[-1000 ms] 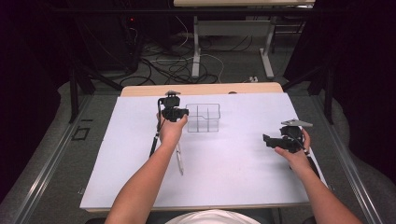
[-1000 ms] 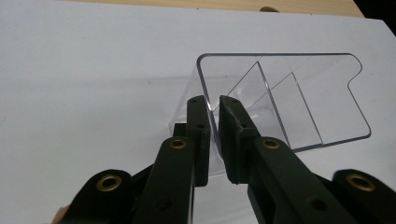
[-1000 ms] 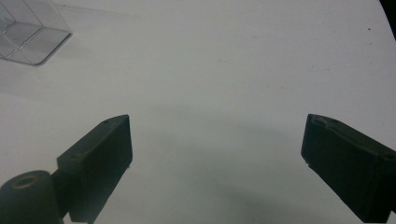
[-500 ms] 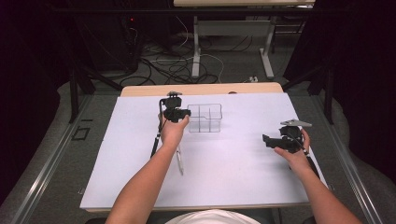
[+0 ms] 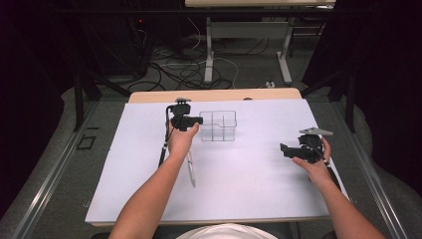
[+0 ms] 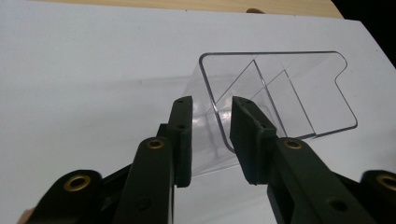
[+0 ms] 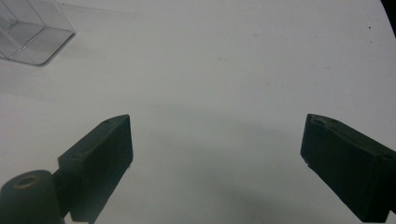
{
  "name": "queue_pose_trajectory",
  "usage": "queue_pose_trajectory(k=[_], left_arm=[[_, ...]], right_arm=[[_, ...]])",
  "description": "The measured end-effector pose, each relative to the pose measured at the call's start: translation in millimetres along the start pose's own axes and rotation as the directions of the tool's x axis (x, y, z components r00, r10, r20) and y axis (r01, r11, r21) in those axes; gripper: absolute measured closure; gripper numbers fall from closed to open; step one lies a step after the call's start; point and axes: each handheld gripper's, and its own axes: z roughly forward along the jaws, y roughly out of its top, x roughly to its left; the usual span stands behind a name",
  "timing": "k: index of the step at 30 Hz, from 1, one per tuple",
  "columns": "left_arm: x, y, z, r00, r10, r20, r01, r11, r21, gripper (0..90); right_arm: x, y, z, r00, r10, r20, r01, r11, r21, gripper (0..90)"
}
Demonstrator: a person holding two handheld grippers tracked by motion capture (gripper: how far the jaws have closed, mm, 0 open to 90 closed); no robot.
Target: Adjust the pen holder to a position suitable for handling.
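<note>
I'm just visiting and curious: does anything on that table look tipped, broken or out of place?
Nothing stands out. The clear divided box sits flat and looks intact on the white table. The left gripper has its fingers either side of the box's near wall, and the right gripper hangs open over bare table.

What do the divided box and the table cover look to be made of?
The divided box looks like clear, glossy hard plastic: the table shows through its walls and its edges catch light. The table cover seems a matte white sheet, paper or vinyl; I cannot tell which.
</note>
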Motion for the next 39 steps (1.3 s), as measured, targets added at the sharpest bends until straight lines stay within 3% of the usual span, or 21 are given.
queue_pose_trajectory(k=[18, 20, 26, 32, 36, 39], left_arm=[[15.4, -14.6, -26.0, 0.9957, -0.021, 0.090, 0.023, 0.9996, -0.015, 52.4], [16.2, -17.1, -28.4, 0.9965, -0.005, 0.083, 0.007, 0.9998, -0.021, 49.6], [19.8, -23.9, -33.9, 0.9912, -0.034, 0.128, 0.034, 0.9994, -0.002, 39.9], [20.1, -29.0, -36.9, 0.9937, -0.032, 0.107, 0.031, 0.9995, 0.004, 30.7], [21.5, -34.2, -37.7, 0.9922, -0.057, 0.111, 0.055, 0.9983, 0.021, 27.8], [22.0, -38.8, -38.9, 0.9935, -0.048, 0.103, 0.046, 0.9987, 0.022, 27.0]], right_arm=[[0.9, 0.0, -0.3, 1.0000, 0.004, 0.004, -0.004, 1.000, -0.001, 9.3], [0.5, 0.0, -0.3, 1.0000, 0.001, 0.005, -0.001, 1.000, -0.002, 9.3], [0.2, 0.0, -0.3, 1.0000, 0.002, 0.006, -0.002, 1.000, -0.002, 9.3], [1.8, 0.4, 1.6, 1.0000, 0.003, 0.005, -0.003, 1.000, 0.002, 9.3], [2.1, 0.1, 2.3, 1.0000, 0.002, 0.008, -0.002, 1.000, 0.006, 9.3], [1.9, 0.0, 2.2, 1.0000, -0.003, 0.007, 0.003, 1.000, 0.008, 9.3]])
